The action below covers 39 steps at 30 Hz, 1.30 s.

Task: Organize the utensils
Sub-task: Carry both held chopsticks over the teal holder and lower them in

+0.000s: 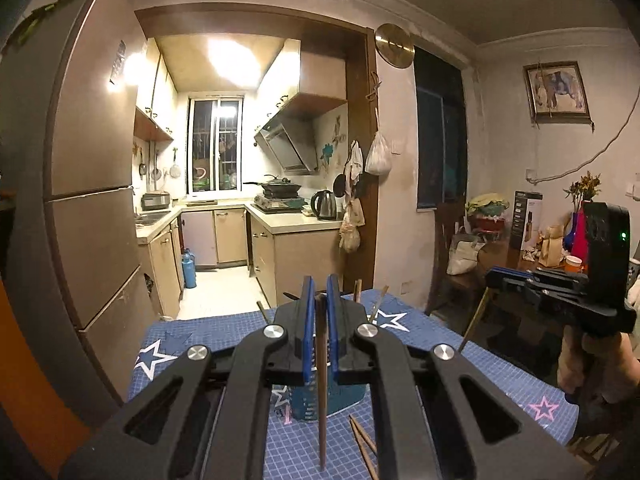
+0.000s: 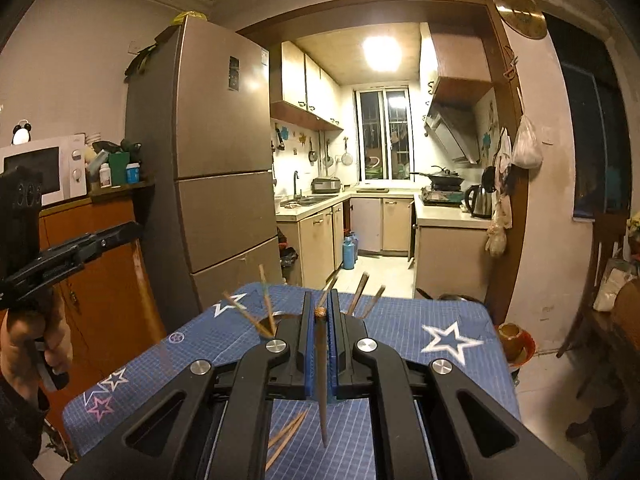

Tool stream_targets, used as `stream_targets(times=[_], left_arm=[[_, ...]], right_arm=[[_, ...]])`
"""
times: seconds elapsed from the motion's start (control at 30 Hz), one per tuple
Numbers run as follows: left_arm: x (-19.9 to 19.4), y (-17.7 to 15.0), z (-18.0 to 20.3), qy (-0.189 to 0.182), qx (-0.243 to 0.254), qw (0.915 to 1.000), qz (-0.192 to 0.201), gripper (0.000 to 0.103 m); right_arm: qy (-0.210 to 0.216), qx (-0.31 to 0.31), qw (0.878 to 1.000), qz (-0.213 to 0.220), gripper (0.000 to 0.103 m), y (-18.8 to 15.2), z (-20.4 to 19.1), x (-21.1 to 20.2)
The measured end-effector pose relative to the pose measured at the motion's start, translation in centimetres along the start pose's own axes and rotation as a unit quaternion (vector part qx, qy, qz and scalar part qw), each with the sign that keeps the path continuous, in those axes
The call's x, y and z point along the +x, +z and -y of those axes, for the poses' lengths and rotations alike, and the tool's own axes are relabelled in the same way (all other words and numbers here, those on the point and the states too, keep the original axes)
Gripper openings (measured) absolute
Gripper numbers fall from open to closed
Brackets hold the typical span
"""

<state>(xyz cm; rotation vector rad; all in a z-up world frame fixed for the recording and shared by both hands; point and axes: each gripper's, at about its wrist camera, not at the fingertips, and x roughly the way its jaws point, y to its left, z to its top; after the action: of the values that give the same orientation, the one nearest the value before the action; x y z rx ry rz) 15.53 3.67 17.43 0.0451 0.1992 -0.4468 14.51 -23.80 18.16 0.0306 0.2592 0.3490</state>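
Observation:
My left gripper is shut on a brown chopstick that hangs almost straight down over the teal utensil holder. Several chopsticks stick up from behind its fingers. At the right of this view, my right gripper grips another chopstick, which slants down. In the right wrist view, that right gripper is shut on its chopstick, tip pointing down. My left gripper shows at the left edge, a hand on its handle. Loose chopsticks lie on the blue star-patterned tablecloth.
A tall fridge stands past the table's far left corner, with an orange cabinet and microwave beside it. The kitchen doorway opens straight ahead. A wooden chair and a cluttered side table are on the right.

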Motion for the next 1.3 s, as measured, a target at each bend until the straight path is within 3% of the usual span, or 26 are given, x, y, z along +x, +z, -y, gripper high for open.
stream_targets(times=[0.4,0.83,1.0,1.3], left_arm=[[4.0,2.6,-0.3,-0.012,-0.006,0.9999,-0.003,0.005],[6.6,7.9,1.3,0.007,0.005,0.9996,0.028,0.005],[8.8,8.3,0.9,0.02,0.0,0.9995,0.026,0.004],[12.3,5.2,-0.4,0.028,-0.013,0.9994,-0.013,0.004]], right_arm=[[0.017,-0.022,1.0,-0.005,0.007,7.2,0.0,3.5],[0.027,-0.013,0.999,-0.015,0.007,11.5,1.1,8.4],[0.033,-0.01,0.999,-0.015,0.007,12.0,1.2,10.3],[0.039,-0.004,0.999,-0.035,0.007,10.0,1.7,13.8]])
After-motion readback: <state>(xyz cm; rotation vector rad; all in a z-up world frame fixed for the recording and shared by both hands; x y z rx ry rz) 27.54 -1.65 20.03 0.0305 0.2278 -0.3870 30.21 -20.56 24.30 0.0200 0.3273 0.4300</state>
